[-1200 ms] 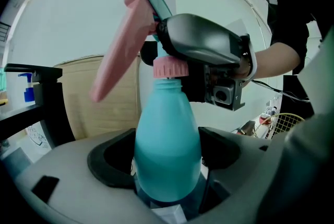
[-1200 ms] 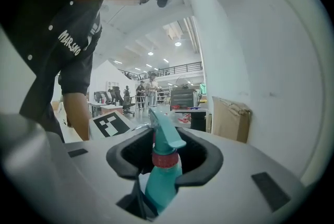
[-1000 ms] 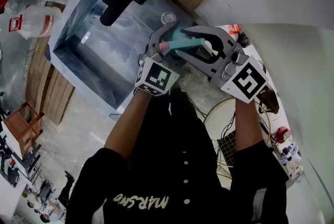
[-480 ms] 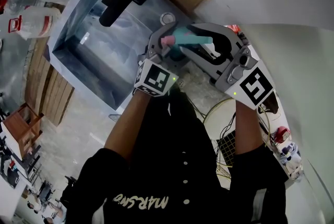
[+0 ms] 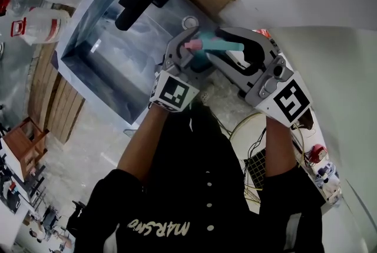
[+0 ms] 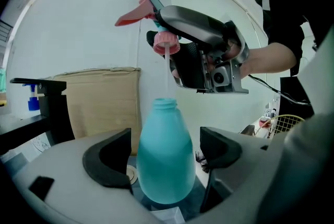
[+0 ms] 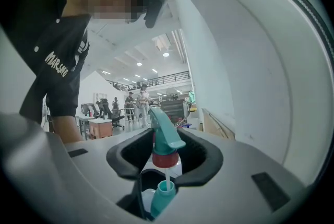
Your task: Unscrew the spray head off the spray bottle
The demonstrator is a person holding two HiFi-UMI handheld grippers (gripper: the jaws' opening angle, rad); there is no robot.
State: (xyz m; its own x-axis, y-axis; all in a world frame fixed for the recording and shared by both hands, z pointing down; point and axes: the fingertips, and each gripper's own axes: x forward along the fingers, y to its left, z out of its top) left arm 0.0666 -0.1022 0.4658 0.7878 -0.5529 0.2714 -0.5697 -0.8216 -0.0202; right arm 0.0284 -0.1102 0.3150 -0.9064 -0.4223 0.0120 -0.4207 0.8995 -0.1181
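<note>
1. The left gripper (image 6: 166,151) holds the teal bottle (image 6: 166,134) upright, with its two black pads closed on the round body, one on each side
2. The bottle's neck stands open at the top, and the spray head (image 7: 164,137) hangs clear above it, off the threads
3. The right gripper (image 7: 166,157) grips the spray head with its jaws partly closed, just above the pink collar (image 6: 166,43); the pink trigger (image 6: 131,16) sticks out to one side
4. A thin white tube (image 6: 167,74) runs down from the collar, and its lower end sits inside the bottle's mouth
5. In the head view both grippers meet in the air in front of the person, beside a clear tank (image 5: 82,39)
6. The person's black shirt (image 5: 177,187) carries pale lettering that begins "MARS"; the letters after that cannot be read for sure
7. Each gripper's cube bears a black-and-white square marker, one on the left (image 5: 174,92) and one on the right (image 5: 288,101)
8. Clear jugs with red handles (image 5: 41,19) stand at the upper left of the head view, and any print on them is too small to read
</note>
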